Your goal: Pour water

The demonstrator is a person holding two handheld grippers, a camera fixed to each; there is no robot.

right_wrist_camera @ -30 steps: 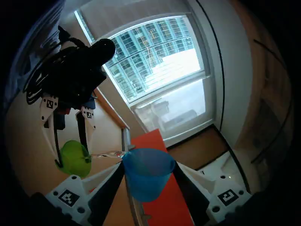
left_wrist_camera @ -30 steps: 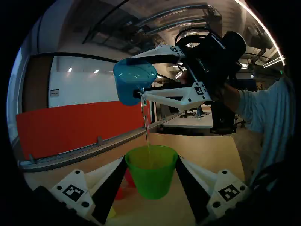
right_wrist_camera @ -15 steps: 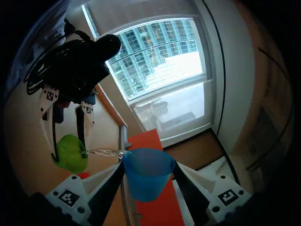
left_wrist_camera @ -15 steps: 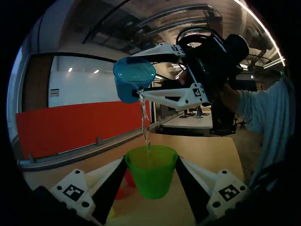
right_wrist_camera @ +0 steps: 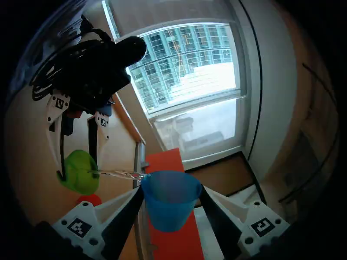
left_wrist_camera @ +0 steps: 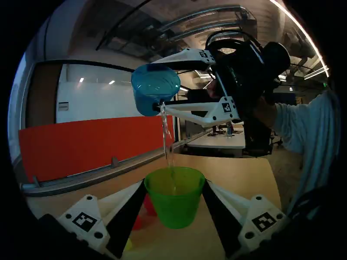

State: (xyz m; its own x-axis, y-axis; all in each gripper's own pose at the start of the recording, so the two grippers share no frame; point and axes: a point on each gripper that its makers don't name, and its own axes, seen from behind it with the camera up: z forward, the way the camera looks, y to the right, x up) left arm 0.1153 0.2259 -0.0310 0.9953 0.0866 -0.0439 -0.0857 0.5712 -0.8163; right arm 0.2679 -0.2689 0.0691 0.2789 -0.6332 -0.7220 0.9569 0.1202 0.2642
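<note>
Item one: the left gripper (left_wrist_camera: pixel 173 184), which we found clamped on a green cup (left_wrist_camera: pixel 174 208), upright, one finger pressed to each side.

Item two: the right gripper (right_wrist_camera: pixel 171 190), which we recorded gripping a blue cup (right_wrist_camera: pixel 168 208) in the same way. In the left gripper view it was raised above the green cup and tipped toward it.

Item three: a thin stream of water (left_wrist_camera: pixel 165 134), which ran from the blue cup's lip down into the green cup's mouth.

Surroundings we logged:
- A wooden table (left_wrist_camera: pixel 243 173) lay under both cups.
- Red objects (left_wrist_camera: pixel 149 203) sat low beside the green cup, partly hidden by it and by the finger. We could not tell what they were.
- An orange wall panel (left_wrist_camera: pixel 86 147) stood behind, with ceiling pipes (left_wrist_camera: pixel 204 17) overhead.
- A person's light sleeve (left_wrist_camera: pixel 312 130) showed behind the raised gripper.
- A large window (right_wrist_camera: pixel 195 73) faced the right gripper view.
</note>
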